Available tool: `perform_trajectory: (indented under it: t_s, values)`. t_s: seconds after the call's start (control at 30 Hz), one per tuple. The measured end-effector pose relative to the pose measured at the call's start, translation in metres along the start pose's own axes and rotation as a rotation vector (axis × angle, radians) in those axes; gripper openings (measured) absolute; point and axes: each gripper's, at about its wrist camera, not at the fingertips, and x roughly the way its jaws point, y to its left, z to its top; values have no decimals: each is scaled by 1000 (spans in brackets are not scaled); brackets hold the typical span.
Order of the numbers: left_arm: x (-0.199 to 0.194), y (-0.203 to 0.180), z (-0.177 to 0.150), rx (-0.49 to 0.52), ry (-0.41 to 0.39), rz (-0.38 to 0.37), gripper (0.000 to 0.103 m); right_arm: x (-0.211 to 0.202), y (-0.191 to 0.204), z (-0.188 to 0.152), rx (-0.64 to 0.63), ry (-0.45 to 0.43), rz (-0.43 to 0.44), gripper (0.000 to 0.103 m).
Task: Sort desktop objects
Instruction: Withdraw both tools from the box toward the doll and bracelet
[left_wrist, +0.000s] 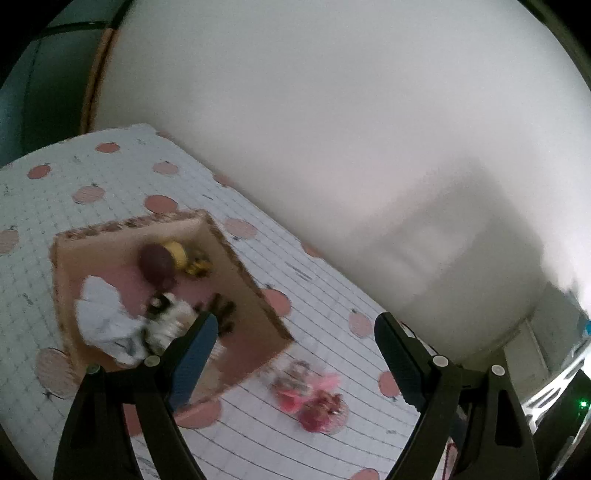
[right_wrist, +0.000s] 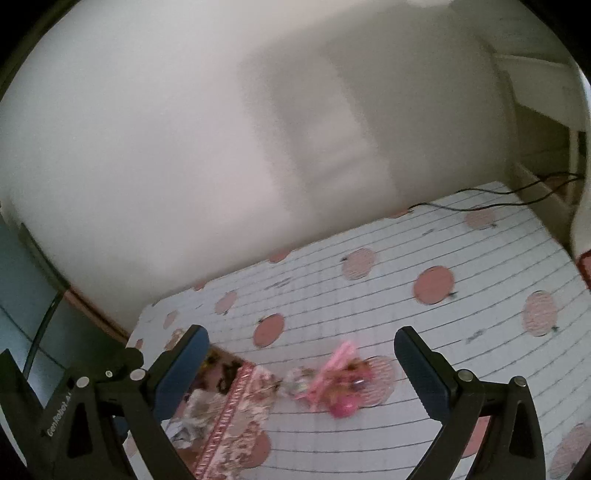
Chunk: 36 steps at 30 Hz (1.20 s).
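On the tablecloth (left_wrist: 258, 280), white grid with pink fruit spots, sits an open cardboard box (left_wrist: 255, 291) at the left of the left wrist view. Box already holds stuff: dark red round thing (left_wrist: 157, 264), yellow round piece (left_wrist: 177, 253) touching it on the far side, small gold-black item (left_wrist: 199, 266) just right of those, crumpled white paper (left_wrist: 103, 314) at the near left, some dark bits by the right wall, too blurred to name. Left gripper (left_wrist: 295, 354) has jaws spread wide, nothing between the pads; its left finger overlaps the box's near corner in view, contact unclear. Pink toy clutter (left_wrist: 314, 398) lies loose on the cloth just right of the box's near corner, between the fingers in view.

Right wrist view: right gripper (right_wrist: 299, 365) also spread wide, holding nothing. Same pink pile (right_wrist: 340, 380) lies on the cloth between its fingers, just right of the box corner (right_wrist: 240, 406). Black cable (right_wrist: 517, 188) runs along the far table edge. Plain wall (right_wrist: 184, 147) behind. Both frames motion-blurred.
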Motion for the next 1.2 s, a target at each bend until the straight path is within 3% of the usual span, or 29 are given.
perform_trajectory:
  t_s: [0.47, 0.8, 0.97, 1.1, 1.2]
  values:
    - [40, -40, -36, 43, 164, -45, 87, -14, -49, 13, 54, 3, -86, 102]
    - [78, -42, -60, 90, 266, 78, 87, 22, -76, -2, 118, 119, -125, 102]
    - [103, -30, -69, 28, 312, 107, 87, 36, -82, -8, 150, 154, -130, 102]
    - [117, -23, -74, 12, 331, 134, 78, 49, -82, -13, 156, 189, -131, 102]
    - [124, -20, -75, 15, 331, 137, 78, 57, -82, -17, 159, 210, -128, 102]
